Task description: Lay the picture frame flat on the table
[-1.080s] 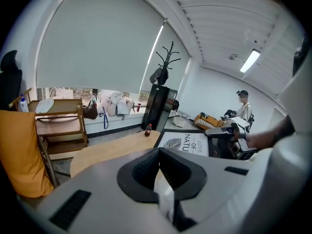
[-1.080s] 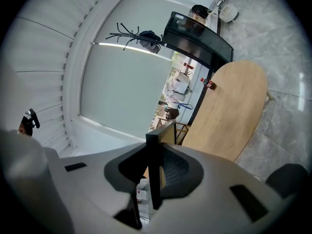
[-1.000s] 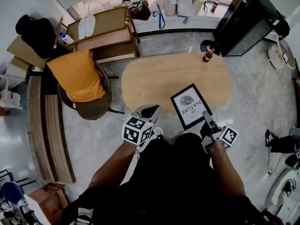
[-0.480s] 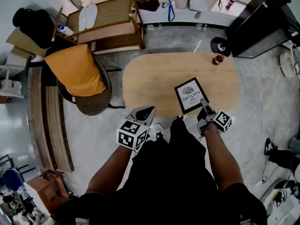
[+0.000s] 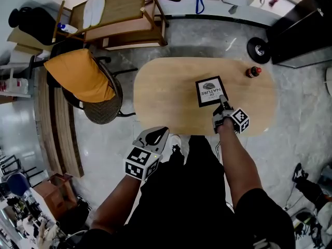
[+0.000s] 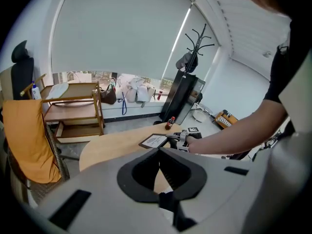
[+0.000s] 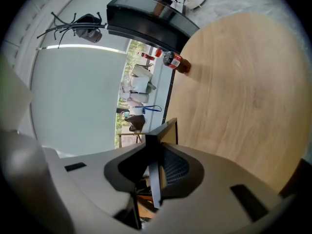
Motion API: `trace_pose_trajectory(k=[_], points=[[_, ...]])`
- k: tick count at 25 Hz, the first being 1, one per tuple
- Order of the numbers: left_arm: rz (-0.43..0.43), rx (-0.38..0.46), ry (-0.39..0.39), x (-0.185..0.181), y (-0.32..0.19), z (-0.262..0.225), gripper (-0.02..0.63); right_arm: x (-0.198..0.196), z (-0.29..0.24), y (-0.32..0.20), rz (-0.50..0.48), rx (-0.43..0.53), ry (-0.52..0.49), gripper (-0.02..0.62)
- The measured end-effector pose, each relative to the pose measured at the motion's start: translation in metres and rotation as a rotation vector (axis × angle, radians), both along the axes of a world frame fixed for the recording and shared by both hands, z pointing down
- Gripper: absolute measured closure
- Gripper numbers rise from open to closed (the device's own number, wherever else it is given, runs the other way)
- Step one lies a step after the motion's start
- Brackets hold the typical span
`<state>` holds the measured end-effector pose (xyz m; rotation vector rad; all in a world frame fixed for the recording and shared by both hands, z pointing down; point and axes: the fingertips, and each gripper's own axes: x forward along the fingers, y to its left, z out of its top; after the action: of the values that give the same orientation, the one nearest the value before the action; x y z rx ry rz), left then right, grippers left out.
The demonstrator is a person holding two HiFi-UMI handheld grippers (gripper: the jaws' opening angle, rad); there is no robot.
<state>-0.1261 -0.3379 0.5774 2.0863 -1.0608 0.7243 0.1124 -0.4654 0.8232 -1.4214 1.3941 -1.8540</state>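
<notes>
Picture frame held by its near edge in right gripper

Inventory, items showing: one table; one picture frame; one bottle; two tongs, counting left tongs and right tongs; one wicker chair; one wooden rack.

Head camera looks down; all share table.

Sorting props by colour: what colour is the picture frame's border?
Black. The frame shows best in the head view, lying on the table.
</notes>
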Motion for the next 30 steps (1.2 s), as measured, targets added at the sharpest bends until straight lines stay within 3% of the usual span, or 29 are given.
trace_pose_trajectory(k=[4, 9, 12, 16, 19, 24, 27, 30], points=[[-0.038, -0.044, -0.025, -0.005, -0.001, 0.010, 0.601, 0.000, 0.033, -0.012, 0.046, -0.027, -0.006, 0.532], [-0.074, -0.094, -0.052, -0.007, 0.002, 0.029, 0.601, -0.011, 0.074, 0.014, -0.080, -0.108, 0.036, 0.513], [-0.090, -0.120, -0.052, -0.004, 0.009, 0.036, 0.601, -0.030, 0.090, 0.036, -0.277, -0.122, 0.068, 0.358], [-0.109, -0.144, -0.049, -0.002, 0.017, 0.043, 0.601, -0.051, 0.109, 0.056, -0.610, -0.103, 0.184, 0.310], [-0.128, -0.149, -0.048, -0.002, 0.019, 0.046, 0.601, -0.058, 0.129, 0.074, -0.849, -0.121, 0.304, 0.302], [-0.167, -0.166, -0.056, -0.004, 0.026, 0.050, 0.601, -0.056, 0.157, 0.091, -1.102, -0.202, 0.493, 0.304], [-0.168, -0.155, -0.056, -0.003, 0.025, 0.046, 0.601, -0.062, 0.162, 0.098, -1.299, -0.193, 0.602, 0.302], [-0.158, -0.141, -0.056, -0.005, 0.025, 0.041, 0.601, -0.071, 0.154, 0.097, -1.383, -0.158, 0.626, 0.302]])
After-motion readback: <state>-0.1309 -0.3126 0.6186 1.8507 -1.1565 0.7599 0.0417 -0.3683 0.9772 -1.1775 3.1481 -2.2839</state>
